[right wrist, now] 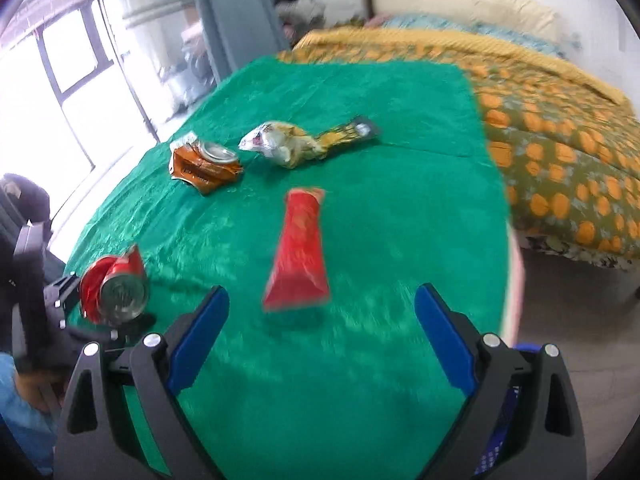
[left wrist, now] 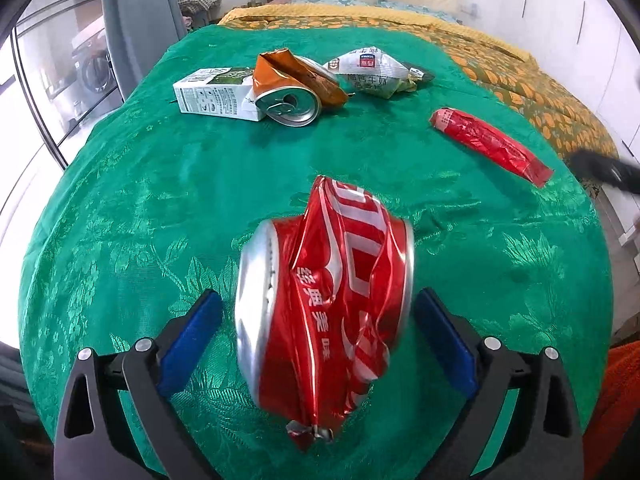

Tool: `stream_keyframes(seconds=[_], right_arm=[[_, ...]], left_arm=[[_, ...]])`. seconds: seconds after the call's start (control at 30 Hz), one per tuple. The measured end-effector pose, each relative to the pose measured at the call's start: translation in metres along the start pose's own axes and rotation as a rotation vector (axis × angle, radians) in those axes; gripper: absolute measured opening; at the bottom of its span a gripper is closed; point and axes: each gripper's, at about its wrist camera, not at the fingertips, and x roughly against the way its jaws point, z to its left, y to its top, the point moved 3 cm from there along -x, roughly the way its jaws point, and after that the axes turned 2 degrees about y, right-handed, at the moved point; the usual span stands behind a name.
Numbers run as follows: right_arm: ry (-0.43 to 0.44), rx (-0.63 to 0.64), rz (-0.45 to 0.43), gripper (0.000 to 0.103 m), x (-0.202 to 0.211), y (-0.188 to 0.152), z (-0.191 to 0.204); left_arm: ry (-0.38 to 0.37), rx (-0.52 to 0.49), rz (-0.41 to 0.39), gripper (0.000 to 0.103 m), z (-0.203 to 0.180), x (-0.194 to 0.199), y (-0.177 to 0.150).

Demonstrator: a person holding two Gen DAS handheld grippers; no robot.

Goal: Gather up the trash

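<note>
A crushed red soda can (left wrist: pixel 324 312) lies on the green tablecloth (left wrist: pixel 140 208) between the blue pads of my left gripper (left wrist: pixel 318 294). There is a gap on each side, so the jaws are open and not pressing it. The right wrist view shows the same can (right wrist: pixel 114 284) at the left, with the left gripper's dark body behind it. My right gripper (right wrist: pixel 322 289) is open above the cloth, and a flattened red wrapper (right wrist: pixel 300 248) lies just ahead of its fingertips. Farther back lie a crushed orange can (left wrist: pixel 288 88), a white milk carton (left wrist: pixel 212 96) and a crumpled snack bag (left wrist: pixel 372 70).
A bed with an orange-patterned quilt (right wrist: pixel 560 160) stands right behind the table. The table's right edge (right wrist: pixel 508 240) drops to bare floor. A window and a grey curtain (left wrist: pixel 136 20) are on the left. Something blue and patterned (right wrist: pixel 500 420) shows below my right gripper.
</note>
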Motion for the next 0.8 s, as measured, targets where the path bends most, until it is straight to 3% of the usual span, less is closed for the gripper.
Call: stream_keyframes(seconds=[0.07, 0.13, 0.3, 0.43, 0.63, 0.8], right_arm=[[-0.001, 0.030, 0.080, 0.073, -0.022, 0.020, 0.006], [-0.012, 0.036, 0.156, 0.069, -0.046, 0.033, 0.011], [-0.051, 0.025, 0.206, 0.049, -0.077, 0.037, 0.013], [-0.051, 0.036, 0.179, 0.022, -0.078, 0.031, 0.015], [-0.044, 0.068, 0.099, 0.017, -0.045, 0.010, 0.020], [-0.017, 0.096, 0.094, 0.017, -0.014, -0.026, 0.029]], left_arm=[[0.000, 0.001, 0.000, 0.096, 0.000, 0.000, 0.000], [-0.002, 0.004, 0.001, 0.096, 0.000, 0.000, 0.000], [-0.002, 0.005, 0.002, 0.096, 0.000, -0.001, 0.000], [-0.003, 0.005, 0.002, 0.096, 0.000, -0.001, 0.000], [-0.002, 0.005, 0.002, 0.096, 0.000, -0.001, 0.000], [-0.002, 0.005, 0.002, 0.096, 0.000, -0.001, 0.000]])
